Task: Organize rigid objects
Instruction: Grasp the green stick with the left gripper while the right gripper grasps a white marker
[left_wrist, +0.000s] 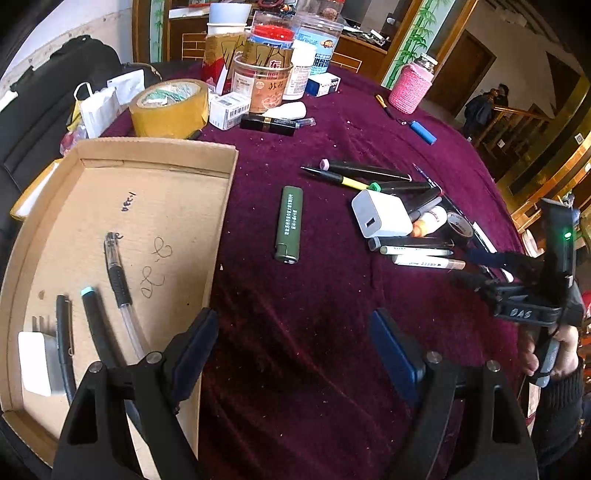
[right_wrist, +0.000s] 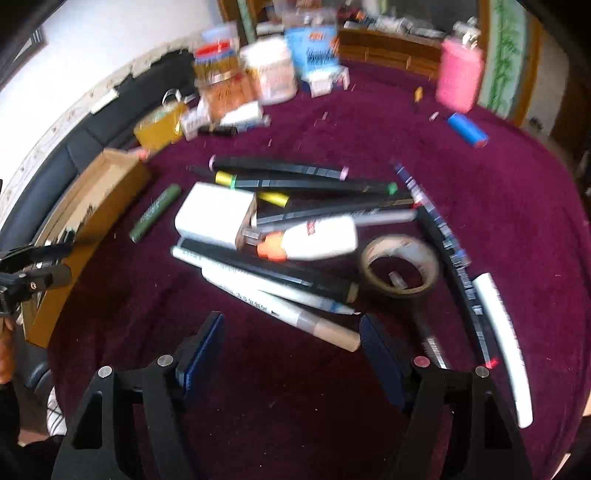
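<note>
The left claw (left_wrist: 293, 347) sits nearest the lens, its fingers spread wide with only maroon cloth of the desk (left_wrist: 314, 295) between them. At its nine o'clock lies a shallow cardboard tray (left_wrist: 155, 206), its left finger overlapping the tray's near wall. In the tray rest a white plug adapter (left_wrist: 37, 363), a slim black pen (left_wrist: 63, 325), a black marker with a teal cap (left_wrist: 94, 325) and a clear gel pen (left_wrist: 118, 280), side by side. At twelve o'clock from the claw, on open cloth, lies a green lighter (left_wrist: 289, 224), apart from everything else. At two o'clock is a heap of markers around a white charger cube (left_wrist: 380, 213).

The right claw (right_wrist: 291, 345) is likewise spread and grips nothing; the tan end of a white marker (right_wrist: 288, 314) lies just beside its right finger, whether touching I cannot tell. Beyond it, toward twelve o'clock, sit a white glue bottle with an orange cap (right_wrist: 317, 236), a small tape roll (right_wrist: 400, 264) and more black markers (right_wrist: 295, 181). Farther off, a blue battery (right_wrist: 467, 129) lies at one o'clock, near a pink-sleeved jar (right_wrist: 460, 79). This view is blurred.
</note>
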